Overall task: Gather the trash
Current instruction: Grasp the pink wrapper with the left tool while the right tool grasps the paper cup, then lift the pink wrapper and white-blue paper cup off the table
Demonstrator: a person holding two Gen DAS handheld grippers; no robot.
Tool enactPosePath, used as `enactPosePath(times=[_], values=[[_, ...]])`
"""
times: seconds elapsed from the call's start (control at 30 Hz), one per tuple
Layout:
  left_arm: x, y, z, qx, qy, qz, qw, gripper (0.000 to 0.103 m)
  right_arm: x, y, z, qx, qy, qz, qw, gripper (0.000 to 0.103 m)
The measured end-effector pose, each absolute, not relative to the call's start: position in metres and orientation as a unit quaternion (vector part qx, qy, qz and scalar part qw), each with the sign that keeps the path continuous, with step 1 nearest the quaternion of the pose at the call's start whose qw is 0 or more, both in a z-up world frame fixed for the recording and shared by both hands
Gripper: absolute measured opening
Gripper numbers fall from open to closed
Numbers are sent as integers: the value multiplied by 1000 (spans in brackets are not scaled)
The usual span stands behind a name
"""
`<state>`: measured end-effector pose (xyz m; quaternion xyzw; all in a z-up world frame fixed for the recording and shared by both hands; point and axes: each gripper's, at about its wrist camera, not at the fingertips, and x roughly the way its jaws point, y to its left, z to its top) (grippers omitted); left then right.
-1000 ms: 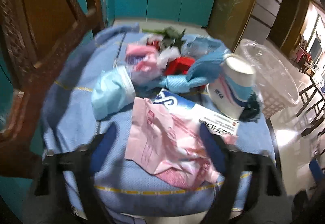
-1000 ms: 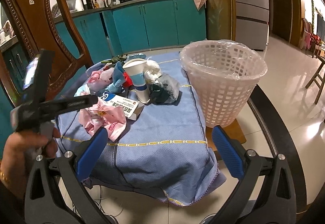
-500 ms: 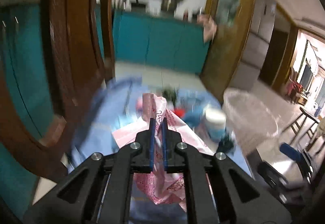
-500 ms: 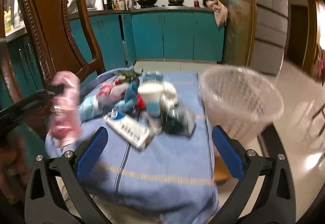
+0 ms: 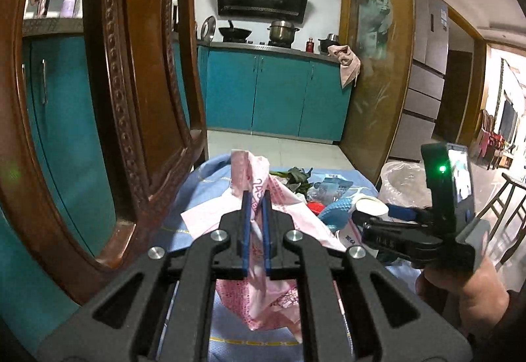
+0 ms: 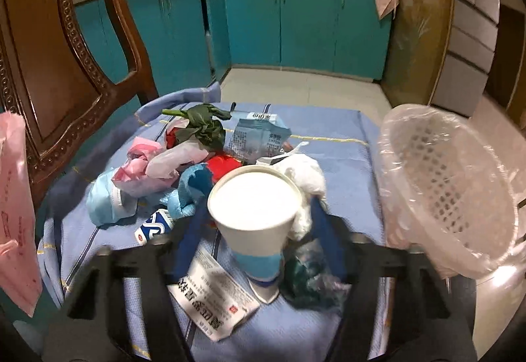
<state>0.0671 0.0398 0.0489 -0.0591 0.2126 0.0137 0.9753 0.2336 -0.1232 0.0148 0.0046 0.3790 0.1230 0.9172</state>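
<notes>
1. My left gripper point(image 5: 256, 197) was clamped tight on the pink plastic bag point(image 5: 263, 299), lifted above the blue tablecloth point(image 6: 332, 148).
2. My right gripper point(image 6: 254, 214) was closing around the paper cup point(image 6: 254, 214) standing beside the lined basket point(image 6: 453, 194); pad contact unclear.

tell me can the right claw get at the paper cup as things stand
Probably yes. The right claw already straddles the upright paper cup, a blue finger on each side, closing, with nothing between pads and cup. The white wad crowding its right side might get pinched too.
</notes>
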Motion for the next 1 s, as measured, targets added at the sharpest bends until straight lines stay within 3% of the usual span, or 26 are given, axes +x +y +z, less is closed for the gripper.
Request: enactPosePath(times=[0.43,1.0], values=[[68,29,46,-42,228,-6,973,7,123,-163,81,71,254,122,957,53],[77,15,35,-18,258,-18,966,7,114,-160,70,65,283,123,949,53]])
